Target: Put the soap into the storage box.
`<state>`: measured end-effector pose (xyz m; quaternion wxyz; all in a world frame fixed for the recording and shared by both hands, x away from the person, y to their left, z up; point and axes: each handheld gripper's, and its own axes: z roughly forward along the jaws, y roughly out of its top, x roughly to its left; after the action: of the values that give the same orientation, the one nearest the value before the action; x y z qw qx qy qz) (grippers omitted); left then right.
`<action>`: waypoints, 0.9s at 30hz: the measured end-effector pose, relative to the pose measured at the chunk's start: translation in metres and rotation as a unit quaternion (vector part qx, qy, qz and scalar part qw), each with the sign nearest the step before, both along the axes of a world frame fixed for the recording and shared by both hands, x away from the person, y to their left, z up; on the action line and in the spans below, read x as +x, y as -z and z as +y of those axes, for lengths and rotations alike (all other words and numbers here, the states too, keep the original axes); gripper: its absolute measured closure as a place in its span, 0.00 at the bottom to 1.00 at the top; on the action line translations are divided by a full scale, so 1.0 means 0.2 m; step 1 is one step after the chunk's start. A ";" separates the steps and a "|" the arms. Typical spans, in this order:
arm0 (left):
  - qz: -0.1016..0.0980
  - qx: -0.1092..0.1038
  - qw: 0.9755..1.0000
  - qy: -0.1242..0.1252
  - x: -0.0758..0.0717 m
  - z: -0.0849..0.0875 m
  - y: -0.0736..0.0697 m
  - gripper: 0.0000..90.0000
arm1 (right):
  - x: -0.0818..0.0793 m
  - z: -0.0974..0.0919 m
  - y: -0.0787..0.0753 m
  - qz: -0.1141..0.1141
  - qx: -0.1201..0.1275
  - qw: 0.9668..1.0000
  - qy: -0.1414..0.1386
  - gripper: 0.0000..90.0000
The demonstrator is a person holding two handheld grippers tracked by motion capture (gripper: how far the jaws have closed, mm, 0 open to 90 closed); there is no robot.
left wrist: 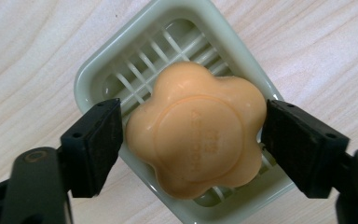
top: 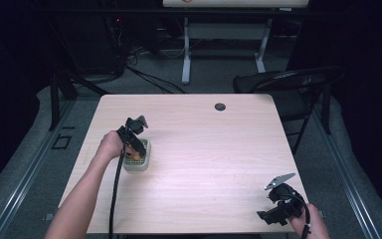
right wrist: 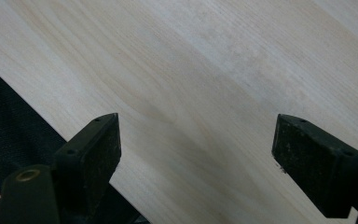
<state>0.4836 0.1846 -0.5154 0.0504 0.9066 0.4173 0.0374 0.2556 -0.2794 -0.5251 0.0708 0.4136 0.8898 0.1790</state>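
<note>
Left tool [left wrist: 193, 133] poised directly over a pale green soap dish [left wrist: 121, 51] that rests on the light wooden surface [top: 219, 149]. The dish holds one object: an orange, flower-shaped bar of soap [left wrist: 198, 128], lying flat on the dish's slotted grid with its embossed face towards the tool. The soap sits squarely between the two black jaws. The jaws stand apart, one on each flank of the bar; the near-side jaw appears just at the bar's edge and the other jaw close beside the opposite lobe, but whether either pad actually presses the soap cannot be told. The bar is roughly as wide as it is long, so no long axis governs the approach; the line between the jaws crosses the bar's widest part and runs obliquely to the dish's long sides.

In the high view the left tool [top: 135, 142] stands over the dish [top: 138, 162] at the person's left, held by the left hand [top: 110, 145]. The right tool [top: 278, 204] rests well apart from the dish, near the surface's near right corner, held by the right hand [top: 312, 225]; its jaws are wide apart over bare wood, holding nothing. The left tool is therefore much the nearer. Judged from this arrangement, the coming move is a closing of the left jaws on the soap.
</note>
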 end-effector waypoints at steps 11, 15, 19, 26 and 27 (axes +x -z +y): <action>-0.011 -0.004 1.000 -0.001 -0.04 0.03 -0.09 0.09 | -0.01 0.00 -0.01 -0.007 -0.004 1.000 0.001 0.17; -0.019 -0.002 1.000 0.002 -0.06 0.04 -0.12 0.07 | -0.01 0.00 0.00 0.001 0.000 1.000 0.001 0.17; -0.020 -0.002 1.000 0.006 -0.08 0.04 -0.14 0.05 | -0.01 0.01 -0.01 -0.002 -0.004 1.000 0.000 0.17; -0.025 0.000 1.000 0.008 -0.14 0.07 -0.19 0.03 | -0.01 0.01 0.00 0.002 -0.006 1.000 0.000 0.17; -0.025 0.000 1.000 0.009 -0.15 0.08 -0.19 0.03 | -0.01 0.01 0.00 0.002 0.000 1.000 0.002 0.17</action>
<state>0.4542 0.1997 -0.4772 0.0610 0.9089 0.4081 0.0599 0.2537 -0.2781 -0.5253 0.0691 0.4160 0.8890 0.1784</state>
